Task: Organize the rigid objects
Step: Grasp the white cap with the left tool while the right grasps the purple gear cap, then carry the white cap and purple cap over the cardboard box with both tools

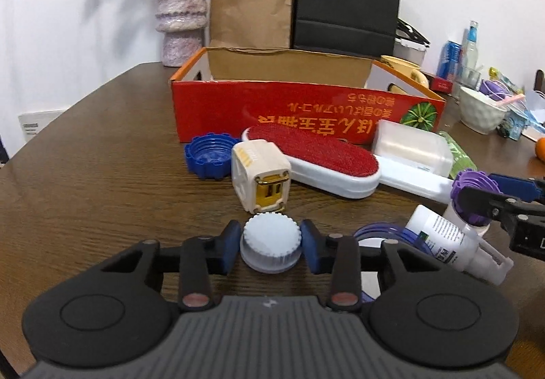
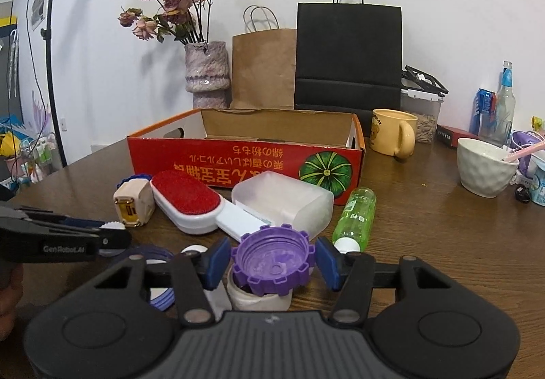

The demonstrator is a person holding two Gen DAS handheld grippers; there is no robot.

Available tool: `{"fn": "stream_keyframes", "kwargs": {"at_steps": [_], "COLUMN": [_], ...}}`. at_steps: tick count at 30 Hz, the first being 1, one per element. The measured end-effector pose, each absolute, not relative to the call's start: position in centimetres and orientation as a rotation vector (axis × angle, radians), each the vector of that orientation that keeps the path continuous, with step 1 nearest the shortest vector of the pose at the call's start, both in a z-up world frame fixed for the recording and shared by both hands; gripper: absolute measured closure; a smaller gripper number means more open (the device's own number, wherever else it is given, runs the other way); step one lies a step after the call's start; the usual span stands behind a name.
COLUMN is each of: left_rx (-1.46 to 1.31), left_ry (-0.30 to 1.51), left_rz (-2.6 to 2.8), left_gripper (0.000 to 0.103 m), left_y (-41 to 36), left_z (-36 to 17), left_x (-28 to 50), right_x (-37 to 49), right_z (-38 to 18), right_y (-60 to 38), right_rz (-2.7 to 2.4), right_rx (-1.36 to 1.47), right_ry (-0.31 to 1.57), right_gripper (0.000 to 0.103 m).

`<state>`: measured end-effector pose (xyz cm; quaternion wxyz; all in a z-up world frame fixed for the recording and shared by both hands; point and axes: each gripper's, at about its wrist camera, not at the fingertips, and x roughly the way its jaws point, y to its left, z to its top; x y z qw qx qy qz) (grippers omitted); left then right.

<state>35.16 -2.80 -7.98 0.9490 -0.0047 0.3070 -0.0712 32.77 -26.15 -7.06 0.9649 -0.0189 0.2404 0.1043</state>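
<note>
Left wrist view shows the left gripper point(image 1: 271, 247) with its blue pads touching both sides of a pale ridged cap point(image 1: 271, 246) that sits on the wooden table point(image 1: 102, 147); the jaws look closed on it, though the hold is low on a round, ribbed edge. Right wrist view shows the right gripper point(image 2: 271, 259) straddling a purple toothed cap point(image 2: 273, 262) that rests on a white jar point(image 2: 259, 299); the left pad appears to touch it, but a sliver of gap shows at the right pad, so it reads as not yet clamped. The red cardboard box point(image 1: 306, 109) stands beyond the cluster of items, its inside seemingly empty. A cream plug adapter point(image 1: 260, 174) sits just beyond the pale cap, and a white bottle point(image 1: 453, 239) lies near the right gripper. Likely risks: the pale cap could squirt out of a shallow pinch on lifting; the purple cap could tip off the jar or drag the jar over if squeezed off-centre; either arm swinging towards the box might knock the adapter.
</note>
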Motion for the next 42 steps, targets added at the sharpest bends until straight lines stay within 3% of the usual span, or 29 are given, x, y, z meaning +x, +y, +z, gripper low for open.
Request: {"fn": "stream_keyframes", "kwargs": {"at_steps": [19,29,42], "left_rx": [-0.050,-0.059,-0.067], "left_ry": [0.203,0.141,0.075], "left_rz": [0.033,0.054,0.054], "left_gripper": [0.064,0.064,0.064], "left_y": [-0.2,1.8,2.8], "left_z": [1.7,2.5,3.2], "left_x": [19.2,11.4,9.8], "right_x": [20.3,11.9,9.1], "right_z": [-0.5,-1.6,0.2], "right_y": [-26.3,-25.1,-24.1], "right_rz": [0.197,0.192,0.181], "right_rx": [-0.041,-0.064,-0.088], "right_ry": [0.170,0.123,0.060], "right_gripper": [0.049,0.049,0.049]}}
